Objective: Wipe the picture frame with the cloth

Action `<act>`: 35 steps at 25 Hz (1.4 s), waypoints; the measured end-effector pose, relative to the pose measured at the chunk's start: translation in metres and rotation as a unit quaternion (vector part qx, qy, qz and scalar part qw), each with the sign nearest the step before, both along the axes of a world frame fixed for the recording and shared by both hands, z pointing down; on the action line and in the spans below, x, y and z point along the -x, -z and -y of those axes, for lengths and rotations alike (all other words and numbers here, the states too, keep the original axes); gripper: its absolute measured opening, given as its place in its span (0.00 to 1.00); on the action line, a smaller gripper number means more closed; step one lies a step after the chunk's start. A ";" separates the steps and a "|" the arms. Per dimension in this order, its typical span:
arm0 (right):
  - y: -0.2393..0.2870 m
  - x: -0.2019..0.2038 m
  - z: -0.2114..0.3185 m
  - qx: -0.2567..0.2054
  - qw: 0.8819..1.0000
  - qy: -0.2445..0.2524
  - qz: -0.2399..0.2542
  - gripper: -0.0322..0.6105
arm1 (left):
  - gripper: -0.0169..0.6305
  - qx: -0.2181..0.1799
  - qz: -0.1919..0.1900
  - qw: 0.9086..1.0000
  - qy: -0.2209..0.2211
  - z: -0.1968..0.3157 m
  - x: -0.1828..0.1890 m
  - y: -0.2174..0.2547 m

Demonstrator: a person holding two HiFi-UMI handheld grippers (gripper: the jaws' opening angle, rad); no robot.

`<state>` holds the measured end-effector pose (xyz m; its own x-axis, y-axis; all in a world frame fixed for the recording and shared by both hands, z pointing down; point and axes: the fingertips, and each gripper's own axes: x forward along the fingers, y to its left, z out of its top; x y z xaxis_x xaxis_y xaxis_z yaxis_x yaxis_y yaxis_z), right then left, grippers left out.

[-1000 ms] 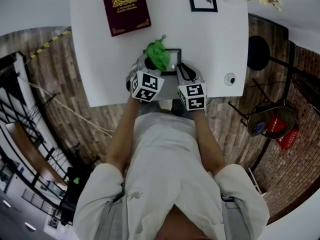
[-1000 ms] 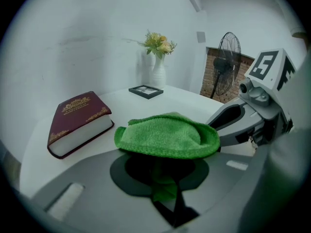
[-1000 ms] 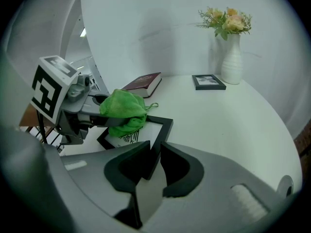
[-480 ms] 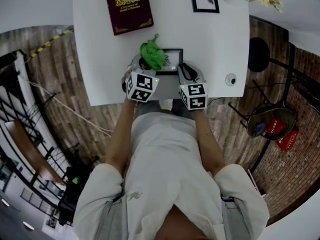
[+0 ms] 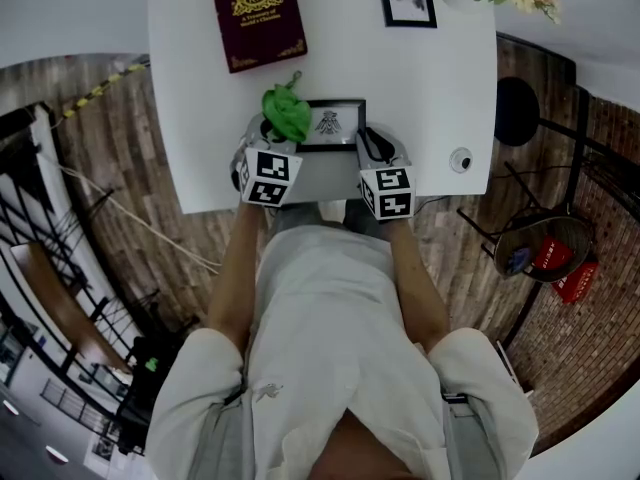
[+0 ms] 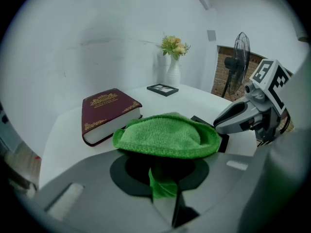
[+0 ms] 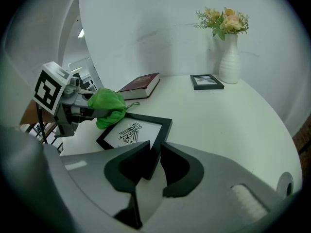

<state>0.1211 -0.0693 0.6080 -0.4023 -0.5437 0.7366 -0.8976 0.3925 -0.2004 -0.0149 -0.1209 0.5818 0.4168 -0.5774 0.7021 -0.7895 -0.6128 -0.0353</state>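
Fingers (image 6: pixel 119 198) of the left gripper (image 6: pixel 164 178) are squeezed shut on the fluffy green cloth (image 6: pixel 167 135). A thin bit of the cloth is pinched between them, and the rest puffs out over the tips like a little hat. The right gripper (image 7: pixel 154 152) has its fingers closed too. They pinch the near right edge of the flat black picture frame with the bird drawing (image 7: pixel 136 130), so the frame is held down on the white table (image 5: pixel 440 78).

The frame lies flat in front of the person, between the two grippers. Its long side runs from left to right. The cloth is at the left end of the frame, by its far left corner. I cannot tell if it is pressing on the frame or just above it.

The bird drawing and most of the glass are to the right of the cloth, toward the right gripper. So the left gripper is the one to do the wiping, I think. Its next swipe should go sideways to the right along the frame's long side, and stop before it bumps the right fingers.

Wiping looks under way, but I cannot tell how much is clean.

The dark red book with gold print (image 5: pixel 258 18) is farther back on the table, well away from the frame, so it should not get in the way.
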 end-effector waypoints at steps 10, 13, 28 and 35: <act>0.008 -0.007 -0.008 -0.002 1.000 -0.015 0.000 0.16 | 0.16 -0.016 0.010 0.999 0.027 0.003 0.026 0.022; 0.007 -0.004 -0.013 0.004 1.000 -0.012 0.003 0.18 | 0.16 -0.028 -0.004 0.999 0.028 0.005 0.023 0.038; -0.001 0.004 -0.017 0.015 1.000 -0.009 0.006 0.20 | 0.16 -0.048 -0.076 0.993 -0.080 -0.002 -0.082 0.065; 0.001 0.003 -0.015 0.010 1.000 -0.016 0.012 0.20 | 0.16 -0.038 -0.095 0.986 -0.129 -0.009 -0.127 0.057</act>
